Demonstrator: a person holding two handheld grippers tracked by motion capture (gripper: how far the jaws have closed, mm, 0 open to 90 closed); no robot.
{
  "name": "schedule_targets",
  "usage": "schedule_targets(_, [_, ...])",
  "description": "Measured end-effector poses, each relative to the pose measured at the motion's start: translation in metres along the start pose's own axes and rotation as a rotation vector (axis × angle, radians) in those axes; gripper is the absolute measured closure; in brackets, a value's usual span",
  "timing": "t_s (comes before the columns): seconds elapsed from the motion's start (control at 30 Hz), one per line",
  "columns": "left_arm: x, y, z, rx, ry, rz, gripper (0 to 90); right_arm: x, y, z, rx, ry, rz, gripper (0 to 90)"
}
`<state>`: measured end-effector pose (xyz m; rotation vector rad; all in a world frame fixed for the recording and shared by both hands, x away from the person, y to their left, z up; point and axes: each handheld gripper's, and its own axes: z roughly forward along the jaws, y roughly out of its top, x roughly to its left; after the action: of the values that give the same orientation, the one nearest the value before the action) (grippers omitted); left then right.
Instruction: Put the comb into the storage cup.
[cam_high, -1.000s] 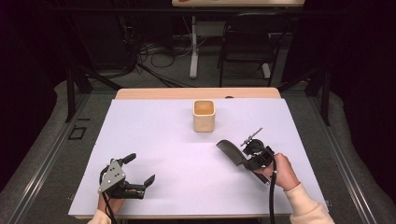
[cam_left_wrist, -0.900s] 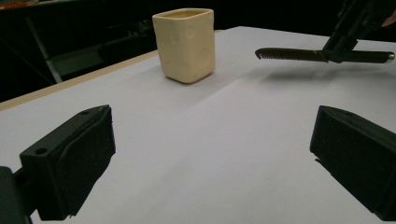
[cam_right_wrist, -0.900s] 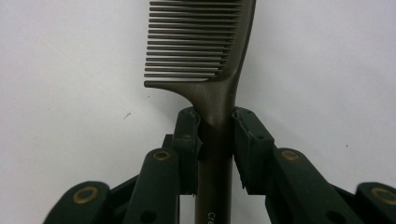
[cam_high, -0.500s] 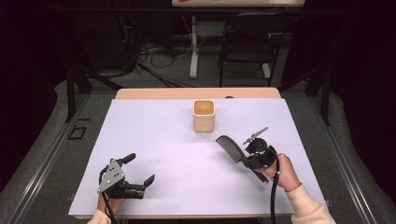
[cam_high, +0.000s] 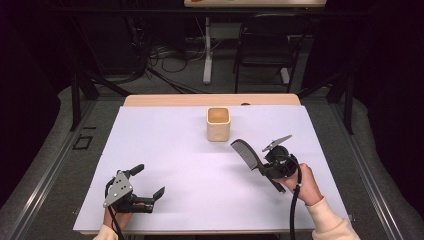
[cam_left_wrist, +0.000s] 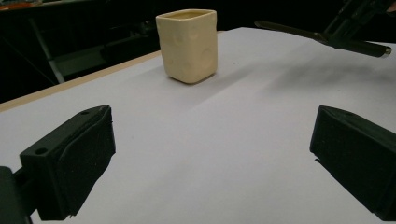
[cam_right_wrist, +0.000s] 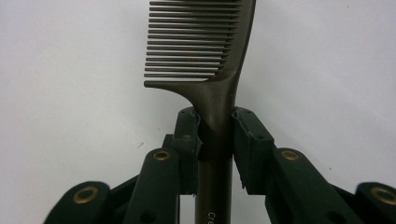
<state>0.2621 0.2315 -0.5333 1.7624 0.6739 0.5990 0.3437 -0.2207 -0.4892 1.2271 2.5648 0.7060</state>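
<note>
Comb (cam_right_wrist: 212, 70) clamped by its handle in right gripper (cam_right_wrist: 215, 135), lifted near cup (cam_high: 218, 124). Left gripper (cam_high: 147, 182) idle with jaws wide, well apart from cup. Probably left: dropping comb into cup.

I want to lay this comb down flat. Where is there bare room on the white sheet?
Widest bare patch: mid-sheet, between the open left claw, the cup and the comb held in the right claw. The white sheet left of the cup is bare too. Tightest spot: the gap between cup and comb.
</note>
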Motion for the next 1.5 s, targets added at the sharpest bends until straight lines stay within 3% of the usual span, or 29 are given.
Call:
schedule_targets(0.33, [0.0004, -0.0002, 0.0004, 0.002, 0.003, -0.002, 0.1, 0.0007, 0.0001, -0.0033, -0.094, -0.008, 0.005, 72.4])
schedule_targets(1.07, [0.0014, -0.0008, 0.0003, 0.003, 0.007, -0.006, 0.1, 0.0006, -0.0001, -0.0031, -0.245, -0.013, -0.004, 72.4])
schedule_targets(1.5, [0.0011, -0.0003, 0.0014, 0.008, 0.009, 0.002, 0.1, 0.0012, -0.0002, -0.0016, -0.334, -0.04, -0.019, 72.4])
